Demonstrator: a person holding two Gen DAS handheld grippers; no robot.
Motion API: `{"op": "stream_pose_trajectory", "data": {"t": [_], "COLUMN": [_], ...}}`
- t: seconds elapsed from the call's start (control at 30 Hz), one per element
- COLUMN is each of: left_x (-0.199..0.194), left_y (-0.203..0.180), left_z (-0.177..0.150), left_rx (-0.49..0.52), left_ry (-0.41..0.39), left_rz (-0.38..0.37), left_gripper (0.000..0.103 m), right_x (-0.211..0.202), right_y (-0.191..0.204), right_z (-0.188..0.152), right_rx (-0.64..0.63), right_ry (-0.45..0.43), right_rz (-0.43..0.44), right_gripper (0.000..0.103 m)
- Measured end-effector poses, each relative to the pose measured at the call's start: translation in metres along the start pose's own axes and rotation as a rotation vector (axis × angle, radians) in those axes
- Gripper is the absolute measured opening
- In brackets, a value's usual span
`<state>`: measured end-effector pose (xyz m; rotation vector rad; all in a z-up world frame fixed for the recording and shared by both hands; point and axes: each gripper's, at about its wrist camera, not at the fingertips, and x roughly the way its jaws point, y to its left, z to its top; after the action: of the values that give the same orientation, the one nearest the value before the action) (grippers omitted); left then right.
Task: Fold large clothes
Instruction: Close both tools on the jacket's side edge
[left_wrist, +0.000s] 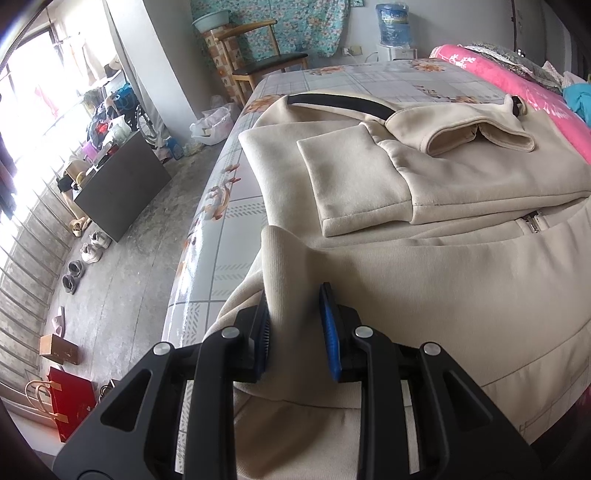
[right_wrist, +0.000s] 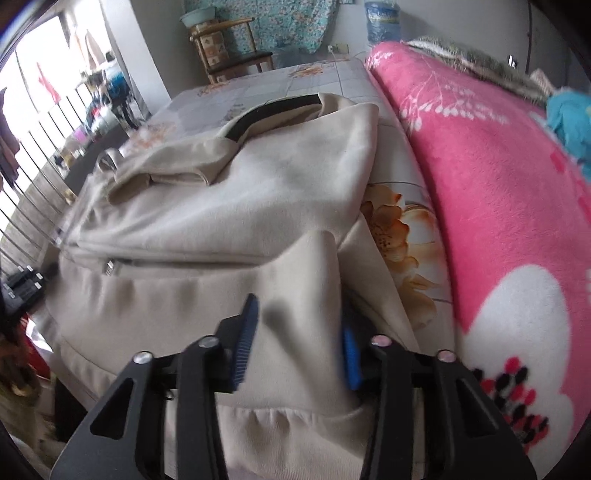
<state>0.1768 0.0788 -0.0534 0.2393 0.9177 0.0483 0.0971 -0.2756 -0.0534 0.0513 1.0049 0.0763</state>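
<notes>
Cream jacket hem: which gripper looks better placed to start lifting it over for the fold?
Probably left. The left gripper has a raised ridge of the cream jacket between its jaws. The right gripper straddles flatter cloth, its grip unclear in the blur.

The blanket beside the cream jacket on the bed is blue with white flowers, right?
Not blue: the blanket is pink with white flowers, as the right wrist view shows. It does lie beside the cream jacket on the bed.

Floral-sheeted bed (left_wrist: 369, 79) — beige jacket (left_wrist: 461, 177), pink blanket (right_wrist: 480, 184) on top
</notes>
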Motion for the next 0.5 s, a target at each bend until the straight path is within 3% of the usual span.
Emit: {"op": "stream_pose_trajectory", "data": {"t": [0.13,0.33,0.5], "left_x": [0.0,0.0,0.0], "left_y": [-0.002,0.0,0.001], "left_z": [0.001,0.002,0.002], "left_rx": [0.002,-0.007,-0.011], "left_ry": [0.003,0.009,0.011], "left_rz": [0.009,0.0,-0.005], "left_gripper": [0.025,0.025,0.025], "right_x": [-0.005,-0.003,-0.002], "right_y": [0.007,0.019,0.021], "right_z": [-0.005,-0.004,-0.004], "right_rx": [-0.052,-0.101,-0.104], "right_ry": [-0.011,-0.017,-0.019], "right_rz": [-0.069,-0.153,-0.173], "right_gripper": [0.022,0.021,0.021]}}
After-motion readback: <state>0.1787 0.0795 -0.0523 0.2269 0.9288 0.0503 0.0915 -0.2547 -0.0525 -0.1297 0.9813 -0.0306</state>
